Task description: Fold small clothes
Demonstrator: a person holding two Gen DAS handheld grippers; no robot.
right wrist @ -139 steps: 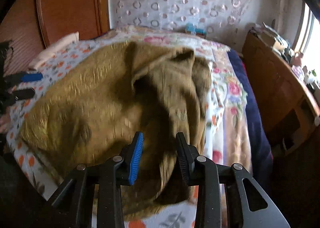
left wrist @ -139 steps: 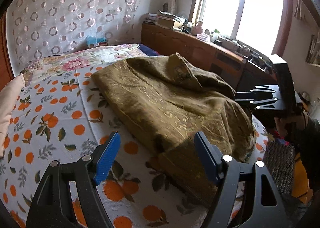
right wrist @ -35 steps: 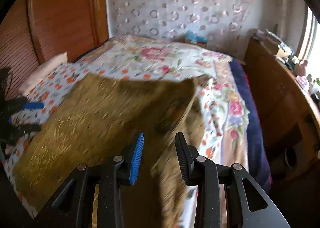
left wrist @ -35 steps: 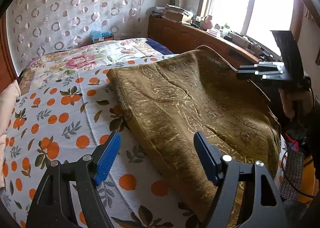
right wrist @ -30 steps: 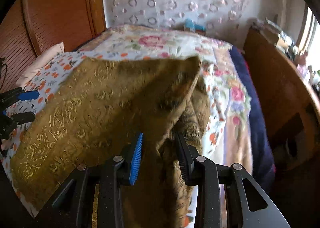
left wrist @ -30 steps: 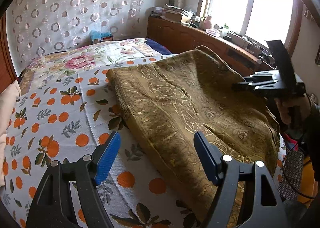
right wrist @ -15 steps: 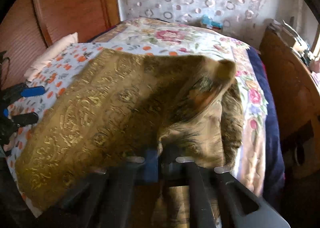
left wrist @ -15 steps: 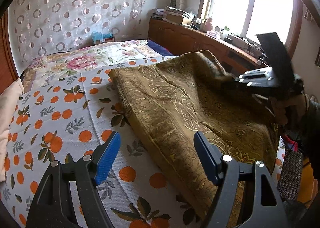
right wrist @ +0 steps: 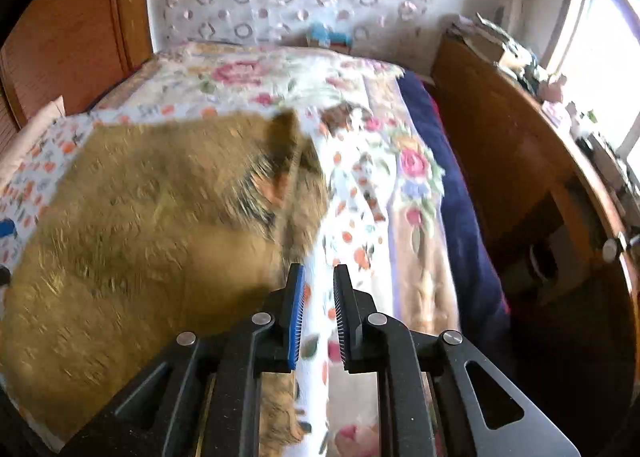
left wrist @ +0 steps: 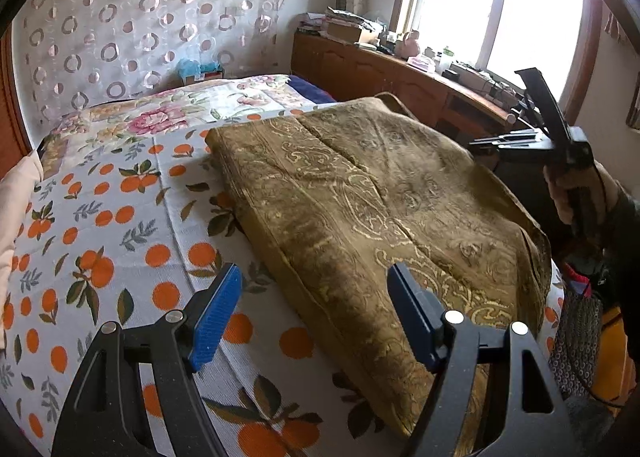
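Note:
An olive-gold patterned cloth [left wrist: 360,193] lies folded over on the bed, its near edge hanging off the side. My left gripper [left wrist: 314,277] hovers open above the cloth's left edge with nothing between its blue pads. In the right wrist view the cloth [right wrist: 140,237] is blurred and lies to the left of my right gripper [right wrist: 319,273]. The right jaws are opening, a narrow gap between them shows only bedsheet, and they hold nothing. The right gripper [left wrist: 500,141] also shows in the left wrist view, held in a hand over the cloth's far right edge.
The bedsheet [left wrist: 100,217] has an orange-fruit print, with a floral quilt [right wrist: 412,165] further up. A pale pillow [left wrist: 16,209] lies at the left. A wooden cabinet [left wrist: 380,73] with clutter runs under the window, and a wooden headboard [right wrist: 72,37] stands behind the bed.
The right gripper let go of the cloth corner it held up and shifted right, off the cloth. The corner dropped flat onto the bed. The left gripper stayed put.

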